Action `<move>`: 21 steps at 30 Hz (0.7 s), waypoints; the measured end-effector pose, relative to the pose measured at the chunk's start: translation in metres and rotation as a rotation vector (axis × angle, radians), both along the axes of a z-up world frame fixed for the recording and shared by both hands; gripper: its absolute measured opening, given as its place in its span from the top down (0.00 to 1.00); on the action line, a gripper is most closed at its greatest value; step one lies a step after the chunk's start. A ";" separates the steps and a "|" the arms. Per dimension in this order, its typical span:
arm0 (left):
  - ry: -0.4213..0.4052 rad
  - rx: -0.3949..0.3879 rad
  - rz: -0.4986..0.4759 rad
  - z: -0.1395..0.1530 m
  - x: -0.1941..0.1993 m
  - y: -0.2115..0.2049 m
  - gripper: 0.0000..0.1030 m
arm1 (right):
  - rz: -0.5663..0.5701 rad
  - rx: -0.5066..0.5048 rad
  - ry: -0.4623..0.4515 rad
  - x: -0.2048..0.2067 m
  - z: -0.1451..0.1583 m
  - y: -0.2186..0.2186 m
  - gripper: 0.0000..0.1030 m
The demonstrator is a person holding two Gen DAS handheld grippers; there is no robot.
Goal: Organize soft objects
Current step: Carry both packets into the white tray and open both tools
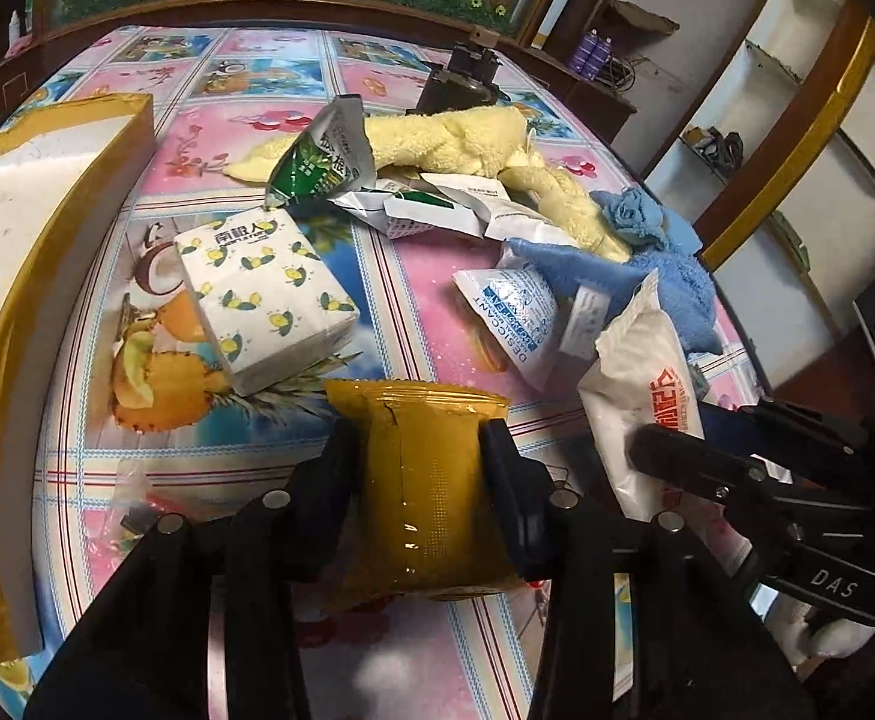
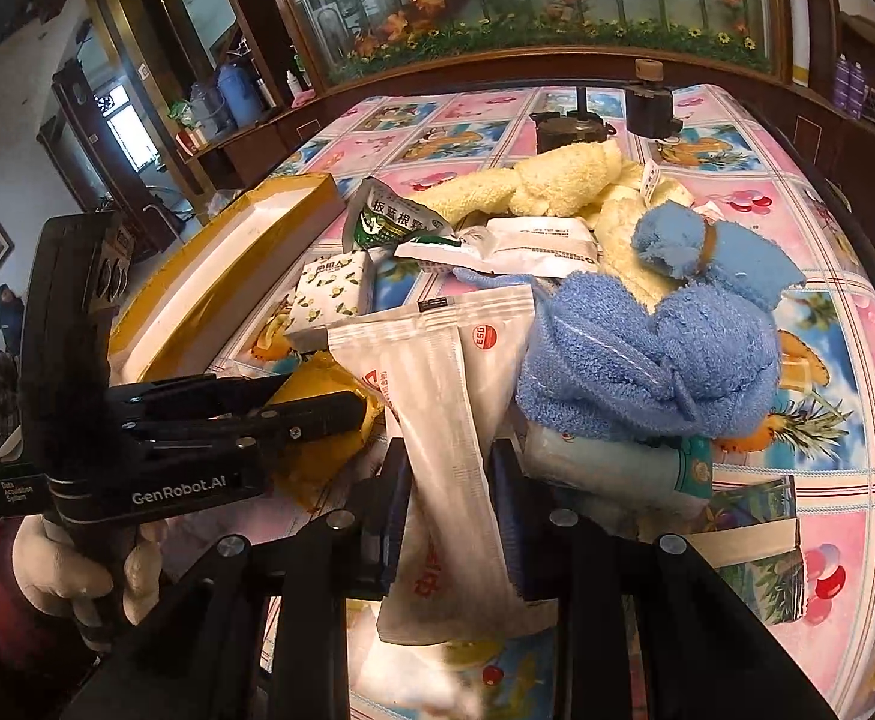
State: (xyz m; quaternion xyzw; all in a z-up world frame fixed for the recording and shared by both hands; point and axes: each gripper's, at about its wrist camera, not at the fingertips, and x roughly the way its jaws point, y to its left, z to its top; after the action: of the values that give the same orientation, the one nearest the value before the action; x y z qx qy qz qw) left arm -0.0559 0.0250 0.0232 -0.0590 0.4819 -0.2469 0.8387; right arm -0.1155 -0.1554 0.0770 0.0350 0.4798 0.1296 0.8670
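Both wrist views close, facing forward, sharing table (image 1: 413, 276) clutter.

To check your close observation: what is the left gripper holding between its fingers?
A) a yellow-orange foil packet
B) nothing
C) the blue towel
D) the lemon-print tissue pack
A: in the left wrist view the left gripper has both fingers pressed against the sides of the yellow-orange foil packet.
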 end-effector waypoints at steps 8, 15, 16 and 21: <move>-0.127 -0.142 0.092 0.070 -0.027 0.079 0.61 | 0.085 0.082 -0.047 0.006 0.039 0.030 0.73; -0.228 -0.062 0.246 0.111 0.001 0.166 0.61 | 0.206 0.257 -0.016 0.064 0.067 0.098 0.73; -0.228 -0.058 0.263 0.111 0.012 0.175 0.61 | 0.214 0.280 -0.007 0.078 0.067 0.112 0.73; -0.201 -0.031 0.326 0.090 0.074 0.197 0.61 | 0.185 0.354 0.109 0.149 0.042 0.170 0.73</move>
State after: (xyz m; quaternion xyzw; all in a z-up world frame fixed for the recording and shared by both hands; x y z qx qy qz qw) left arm 0.0184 0.2220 0.1128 -0.1240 0.3758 -0.1199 0.9105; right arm 0.0332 0.0151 0.1195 0.1498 0.4969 0.2889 0.8045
